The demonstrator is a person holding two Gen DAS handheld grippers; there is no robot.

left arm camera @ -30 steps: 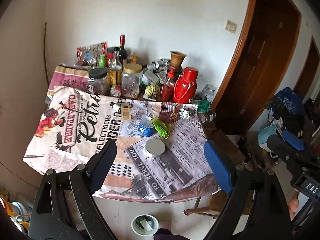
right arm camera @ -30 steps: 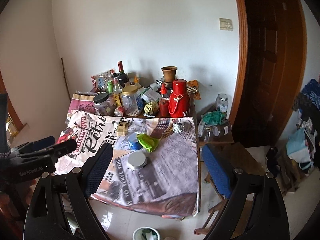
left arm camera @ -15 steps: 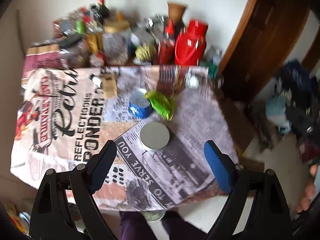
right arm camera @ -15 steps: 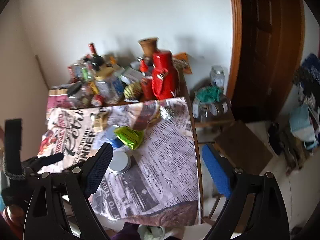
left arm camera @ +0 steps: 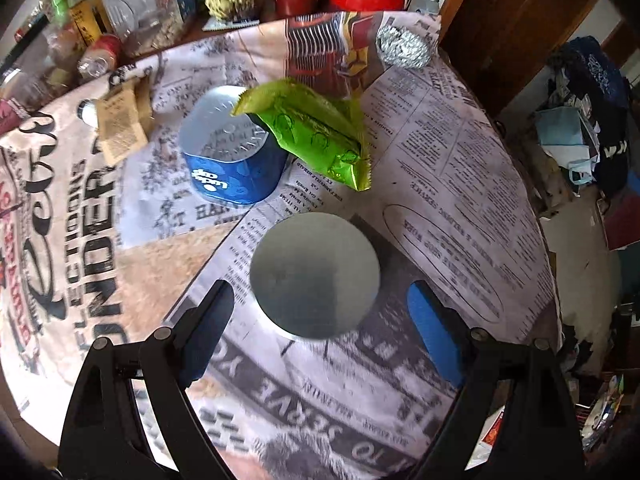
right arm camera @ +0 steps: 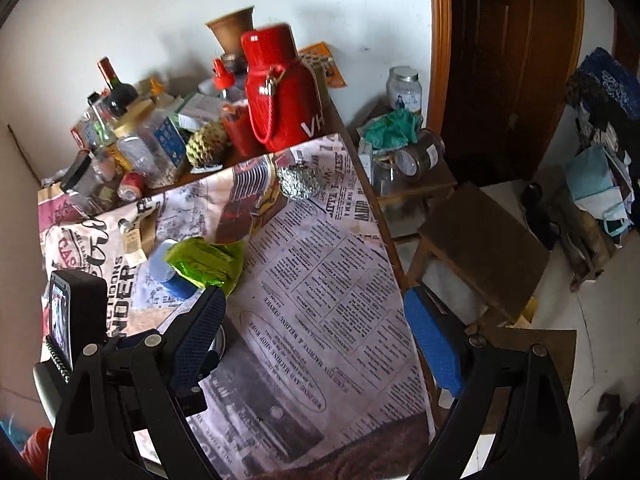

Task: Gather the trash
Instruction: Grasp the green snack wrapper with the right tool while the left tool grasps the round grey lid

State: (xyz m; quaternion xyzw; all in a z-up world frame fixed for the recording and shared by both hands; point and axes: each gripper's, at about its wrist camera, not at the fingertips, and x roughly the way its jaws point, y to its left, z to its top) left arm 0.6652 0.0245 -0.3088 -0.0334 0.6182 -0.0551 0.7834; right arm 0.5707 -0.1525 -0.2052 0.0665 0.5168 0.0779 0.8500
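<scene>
On the newspaper-print tablecloth we see a round flat silver tin lid lying between our left gripper's 2 wide-apart jaws, untouched. Beyond it, a crumpled green foil wrapper leans on a blue tub. Our right gripper gapes empty.

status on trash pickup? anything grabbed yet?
Done: nothing. In hand: nothing; left gripper is open above the round silver tin, right gripper open over the tablecloth. Left: tin, green wrapper, blue tub, foil ball.
</scene>
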